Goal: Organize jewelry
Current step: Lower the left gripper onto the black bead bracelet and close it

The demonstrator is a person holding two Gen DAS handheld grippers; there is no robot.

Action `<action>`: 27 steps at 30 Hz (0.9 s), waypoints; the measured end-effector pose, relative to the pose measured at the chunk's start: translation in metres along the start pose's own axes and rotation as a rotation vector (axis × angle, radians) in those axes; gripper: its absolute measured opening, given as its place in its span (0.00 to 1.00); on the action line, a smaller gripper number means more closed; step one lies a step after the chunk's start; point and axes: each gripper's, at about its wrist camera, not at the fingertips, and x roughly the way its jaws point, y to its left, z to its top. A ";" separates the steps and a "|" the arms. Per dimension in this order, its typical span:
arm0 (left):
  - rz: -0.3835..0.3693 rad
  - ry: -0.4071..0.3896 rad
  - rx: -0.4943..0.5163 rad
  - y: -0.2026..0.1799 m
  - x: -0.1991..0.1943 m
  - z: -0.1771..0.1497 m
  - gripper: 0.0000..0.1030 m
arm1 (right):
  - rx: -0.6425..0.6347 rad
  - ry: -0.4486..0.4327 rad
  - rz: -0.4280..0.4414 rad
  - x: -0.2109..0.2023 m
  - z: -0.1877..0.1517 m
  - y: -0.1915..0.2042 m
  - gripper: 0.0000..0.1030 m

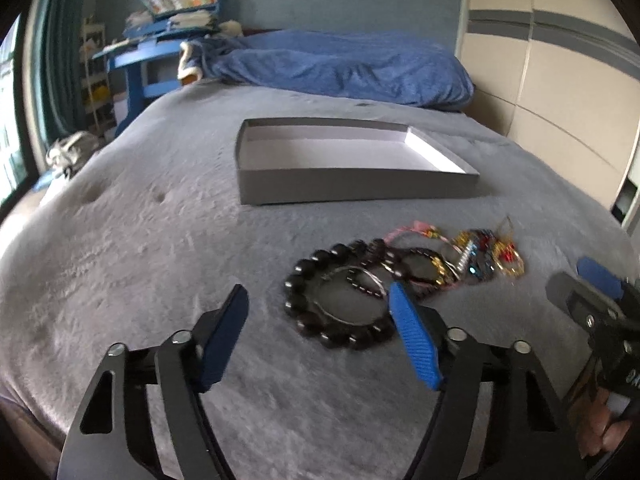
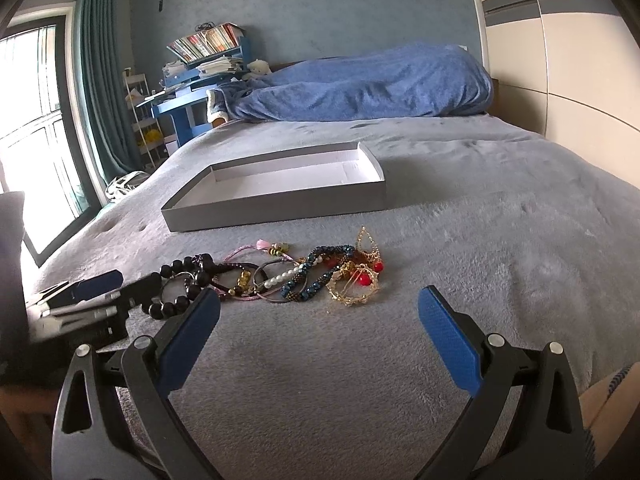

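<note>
Left hand-held gripper (image 1: 316,312) angled down over the grey bed (image 1: 140,240), jaws partly open around the black bead bracelet (image 1: 340,304), gripping nothing. Right hand-held gripper (image 2: 320,308) wide open, empty, just short of the jewelry pile (image 2: 288,276). Grey box (image 2: 280,200) beyond.

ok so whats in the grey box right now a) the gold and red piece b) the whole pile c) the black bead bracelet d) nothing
d: the grey box shows only its bare white floor, while the black bead bracelet, the gold and red piece and the rest of the jewelry pile lie on the grey blanket in front of it.
</note>
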 end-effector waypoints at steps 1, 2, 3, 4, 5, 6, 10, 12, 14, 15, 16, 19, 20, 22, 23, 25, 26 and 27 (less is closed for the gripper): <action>-0.001 0.012 -0.013 0.004 0.002 0.002 0.63 | 0.000 0.001 0.000 0.000 0.000 0.000 0.95; -0.001 0.026 -0.025 0.008 0.006 0.003 0.57 | 0.000 0.002 0.000 0.001 0.000 0.000 0.95; 0.002 0.037 -0.031 0.011 0.009 0.004 0.52 | 0.002 0.004 0.003 0.001 0.001 -0.001 0.95; 0.002 0.054 -0.035 0.014 0.013 0.005 0.49 | 0.005 0.004 0.004 0.001 0.000 -0.001 0.95; 0.000 0.070 -0.038 0.015 0.018 0.006 0.45 | 0.010 0.005 0.004 0.002 0.001 -0.002 0.95; -0.006 0.089 -0.045 0.017 0.022 0.006 0.40 | 0.016 0.006 0.003 0.003 0.002 -0.004 0.95; -0.038 0.108 -0.049 0.019 0.029 0.005 0.23 | 0.036 0.012 0.002 0.009 0.005 -0.009 0.95; -0.044 0.099 -0.038 0.019 0.026 0.005 0.15 | 0.043 0.016 0.000 0.014 0.008 -0.012 0.95; -0.022 0.079 -0.033 0.021 0.021 0.006 0.15 | 0.053 0.023 -0.003 0.019 0.010 -0.015 0.95; -0.008 0.068 -0.041 0.024 0.018 0.006 0.15 | 0.061 0.026 -0.006 0.022 0.011 -0.018 0.95; 0.002 0.058 -0.058 0.030 0.015 0.008 0.15 | 0.067 0.029 -0.008 0.024 0.012 -0.020 0.95; 0.040 0.040 -0.108 0.045 0.006 0.011 0.15 | 0.101 0.050 -0.019 0.032 0.014 -0.028 0.94; 0.055 0.037 -0.127 0.051 0.003 0.013 0.15 | 0.111 0.061 -0.018 0.035 0.014 -0.031 0.93; 0.080 0.038 -0.150 0.060 0.001 0.014 0.15 | 0.116 0.082 -0.021 0.042 0.014 -0.033 0.90; 0.094 0.045 -0.167 0.064 0.001 0.014 0.15 | 0.112 0.091 -0.024 0.044 0.014 -0.033 0.90; 0.101 0.064 -0.176 0.067 0.003 0.012 0.15 | 0.091 0.115 -0.031 0.052 0.014 -0.030 0.86; 0.105 0.080 -0.170 0.066 0.006 0.011 0.15 | 0.075 0.128 -0.042 0.056 0.015 -0.029 0.83; 0.105 0.088 -0.162 0.065 0.007 0.010 0.15 | 0.053 0.147 -0.055 0.062 0.015 -0.026 0.81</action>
